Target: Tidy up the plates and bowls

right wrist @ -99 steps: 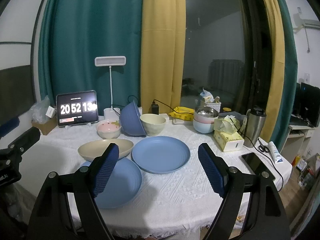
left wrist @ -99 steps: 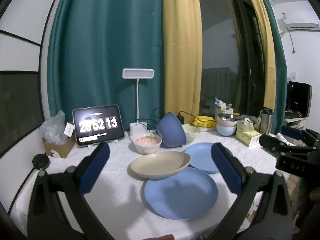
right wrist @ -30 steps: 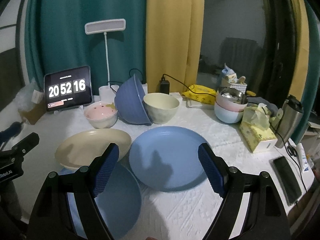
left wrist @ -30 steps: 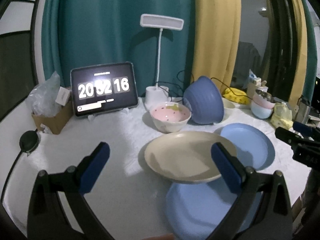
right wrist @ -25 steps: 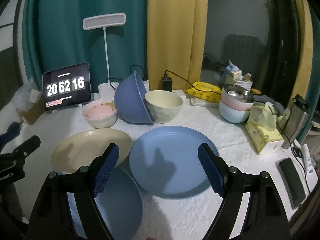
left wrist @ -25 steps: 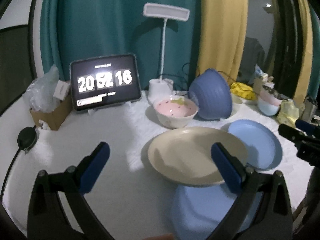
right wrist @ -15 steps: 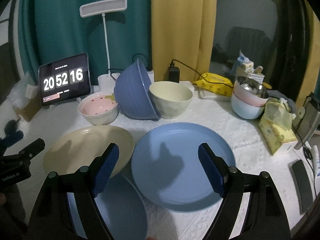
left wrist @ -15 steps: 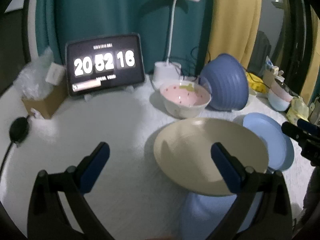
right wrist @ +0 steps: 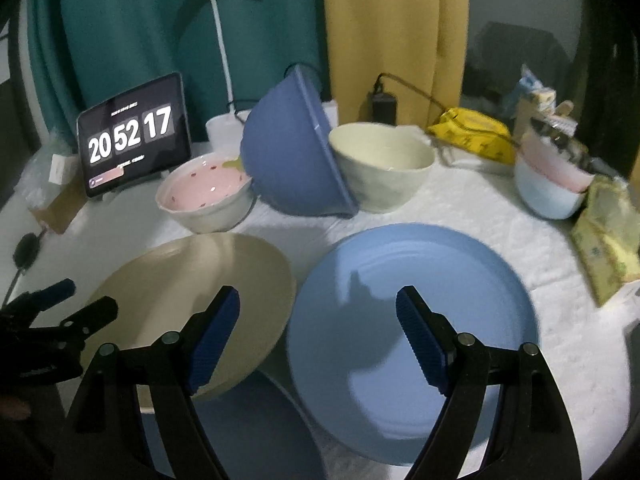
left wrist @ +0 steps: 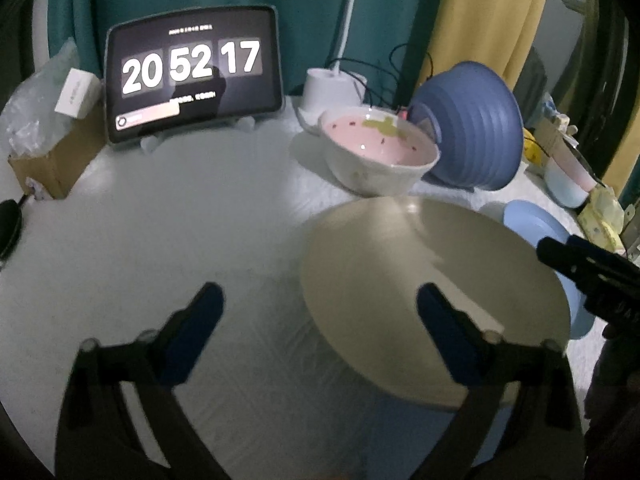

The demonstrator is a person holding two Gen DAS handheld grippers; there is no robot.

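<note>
A beige plate (left wrist: 432, 280) (right wrist: 192, 284) lies tilted on the rim of a blue plate (right wrist: 248, 436) at the table's front. A second blue plate (right wrist: 412, 332) (left wrist: 536, 228) lies to its right. Behind stand a pink bowl (left wrist: 378, 156) (right wrist: 206, 194), a dark blue bowl (left wrist: 476, 128) (right wrist: 292, 148) tipped on its side, and a cream bowl (right wrist: 384, 168). My left gripper (left wrist: 316, 320) is open, low over the beige plate's left edge. My right gripper (right wrist: 318, 324) is open above the near edge of the second blue plate.
A tablet clock (left wrist: 192, 72) and a lamp base (left wrist: 332, 88) stand at the back. A cardboard box (left wrist: 52, 148) with a bag sits back left. Stacked bowls (right wrist: 552, 176), a tissue pack (right wrist: 608, 236) and a yellow bag (right wrist: 472, 132) sit right.
Both grippers have moved forward and down toward the plates. The left one has come close to the beige plate. Both stay open.
</note>
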